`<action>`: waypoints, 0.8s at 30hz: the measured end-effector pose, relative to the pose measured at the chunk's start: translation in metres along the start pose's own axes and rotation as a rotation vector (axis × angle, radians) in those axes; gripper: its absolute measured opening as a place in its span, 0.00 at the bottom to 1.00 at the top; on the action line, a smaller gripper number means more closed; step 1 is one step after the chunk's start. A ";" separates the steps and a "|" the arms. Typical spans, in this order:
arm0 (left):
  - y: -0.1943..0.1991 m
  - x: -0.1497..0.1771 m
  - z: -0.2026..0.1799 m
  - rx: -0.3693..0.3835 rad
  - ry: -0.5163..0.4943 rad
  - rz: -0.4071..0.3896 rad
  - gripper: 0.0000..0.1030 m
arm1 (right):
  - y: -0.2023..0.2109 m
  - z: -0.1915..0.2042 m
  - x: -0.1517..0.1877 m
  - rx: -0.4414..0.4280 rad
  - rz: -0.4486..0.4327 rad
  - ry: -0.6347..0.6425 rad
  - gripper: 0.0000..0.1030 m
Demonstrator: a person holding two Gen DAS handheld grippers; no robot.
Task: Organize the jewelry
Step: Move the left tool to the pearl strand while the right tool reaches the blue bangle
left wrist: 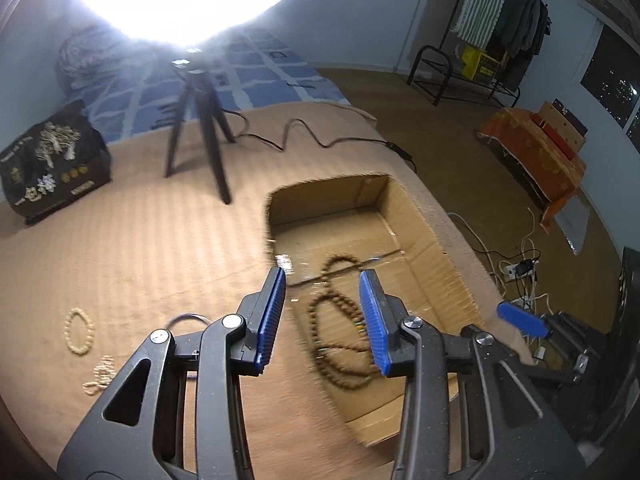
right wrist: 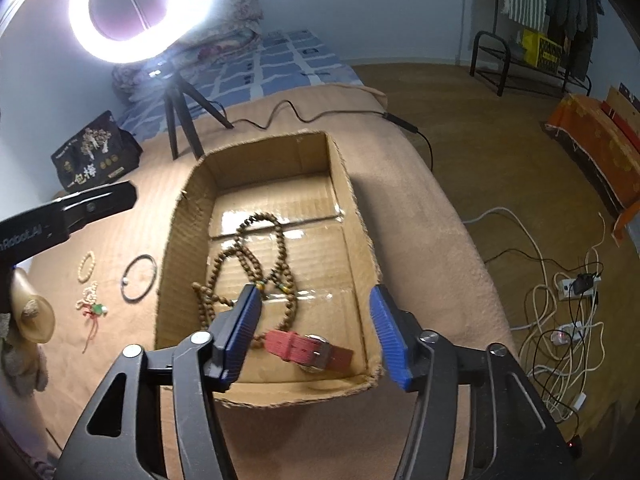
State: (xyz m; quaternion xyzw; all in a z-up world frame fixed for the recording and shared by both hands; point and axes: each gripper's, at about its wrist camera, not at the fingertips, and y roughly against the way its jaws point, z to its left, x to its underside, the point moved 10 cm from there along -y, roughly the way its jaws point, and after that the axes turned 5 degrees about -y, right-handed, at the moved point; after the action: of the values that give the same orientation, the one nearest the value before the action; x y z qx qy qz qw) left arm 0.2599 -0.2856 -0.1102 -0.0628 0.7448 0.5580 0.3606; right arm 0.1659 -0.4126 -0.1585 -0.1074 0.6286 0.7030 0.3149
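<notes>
Bed, jewelry sort | both claws, left [left wrist: 323, 312] and right [right wrist: 314, 334], wide, empty over box [right wrist: 352, 200] | beads [right wrist: 256, 256], watch [right wrist: 310, 350] boxed | bracelets [right wrist: 86, 266] await at left edge

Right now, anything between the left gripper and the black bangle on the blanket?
Nothing visible. The left gripper is open over the box's left wall; the black bangle lies flat on the blanket just outside that wall, apart from the cream bracelet and pearl charm. Only the wall sits nearby.
</notes>
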 end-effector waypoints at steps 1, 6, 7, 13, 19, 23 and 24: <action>0.006 0.000 0.008 -0.005 0.000 -0.009 0.38 | 0.001 0.003 -0.001 -0.004 -0.004 0.005 0.58; 0.031 0.007 0.052 -0.040 0.022 -0.046 0.38 | 0.004 0.028 -0.005 -0.019 -0.031 0.056 0.61; 0.037 0.009 0.061 -0.040 0.030 -0.053 0.38 | 0.004 0.033 -0.005 -0.025 -0.034 0.064 0.62; 0.065 0.033 0.123 -0.081 0.067 -0.089 0.38 | 0.003 0.069 -0.006 -0.083 -0.055 0.100 0.70; 0.070 0.073 0.174 -0.148 0.078 -0.042 0.38 | -0.002 0.106 -0.005 -0.153 -0.044 0.115 0.75; 0.065 0.096 0.200 -0.143 0.123 -0.006 0.38 | -0.008 0.133 -0.002 -0.182 -0.025 0.139 0.75; 0.062 0.101 0.206 -0.132 0.139 0.010 0.38 | -0.012 0.142 -0.001 -0.192 -0.012 0.147 0.75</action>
State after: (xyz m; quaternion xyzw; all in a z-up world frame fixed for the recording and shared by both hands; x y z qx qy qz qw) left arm 0.2512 -0.0508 -0.1473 -0.1213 0.7298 0.6019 0.3005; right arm 0.2079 -0.2774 -0.1414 -0.1920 0.5793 0.7481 0.2604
